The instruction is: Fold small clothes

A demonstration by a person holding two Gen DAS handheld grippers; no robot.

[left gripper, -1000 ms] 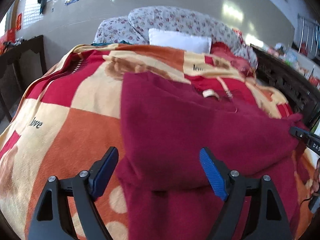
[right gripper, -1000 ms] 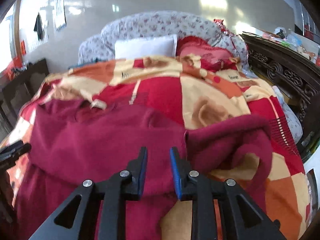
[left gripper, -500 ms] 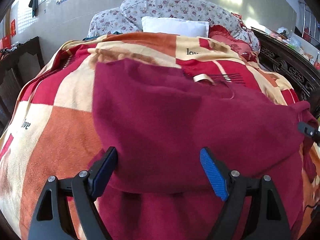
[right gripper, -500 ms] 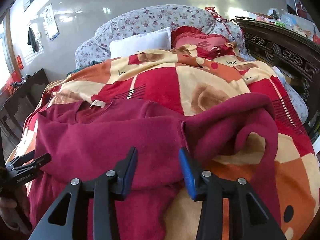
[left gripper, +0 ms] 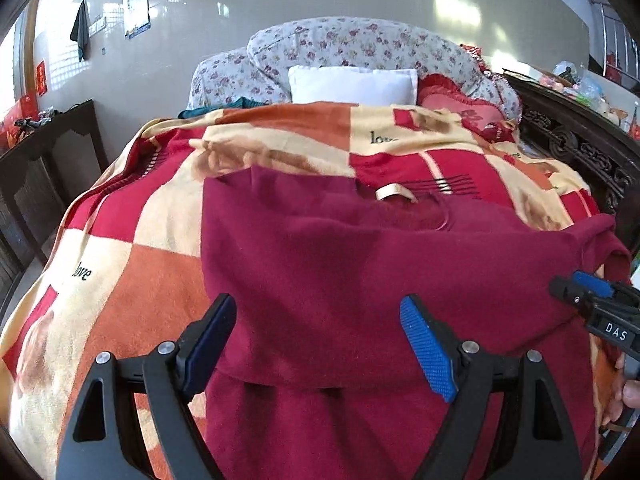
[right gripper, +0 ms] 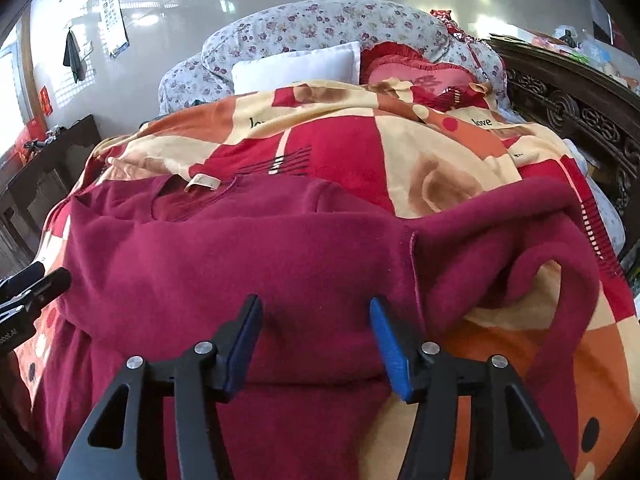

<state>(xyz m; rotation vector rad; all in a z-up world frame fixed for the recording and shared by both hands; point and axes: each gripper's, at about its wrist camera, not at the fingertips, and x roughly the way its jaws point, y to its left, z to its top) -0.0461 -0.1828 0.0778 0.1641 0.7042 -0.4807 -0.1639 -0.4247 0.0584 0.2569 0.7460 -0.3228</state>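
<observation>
One checked blanket (left gripper: 132,280) covered the bed, with bare blanket open toward 9 o'clock of the left wrist view and toward 3 o'clock of the right wrist view; a dark carved bed rail (right gripper: 580,116) closed off the side at 2 o'clock. One maroon sweater (left gripper: 360,248) lay spread on the blanket in the near middle, its lower part folded up so a doubled edge ran across just ahead of both tools, its collar at 12 o'clock, and one sleeve (right gripper: 560,240) looped out toward 3 o'clock. At the head sat three cushions: one floral pillow (left gripper: 352,44), one white pillow (left gripper: 352,86) and one red cushion (right gripper: 412,72). The left gripper (left gripper: 318,336) stood wide open over the fold, clamping nothing. The right gripper (right gripper: 316,340) had just been opening, its jaws apart above the cloth, pressing on nothing.
</observation>
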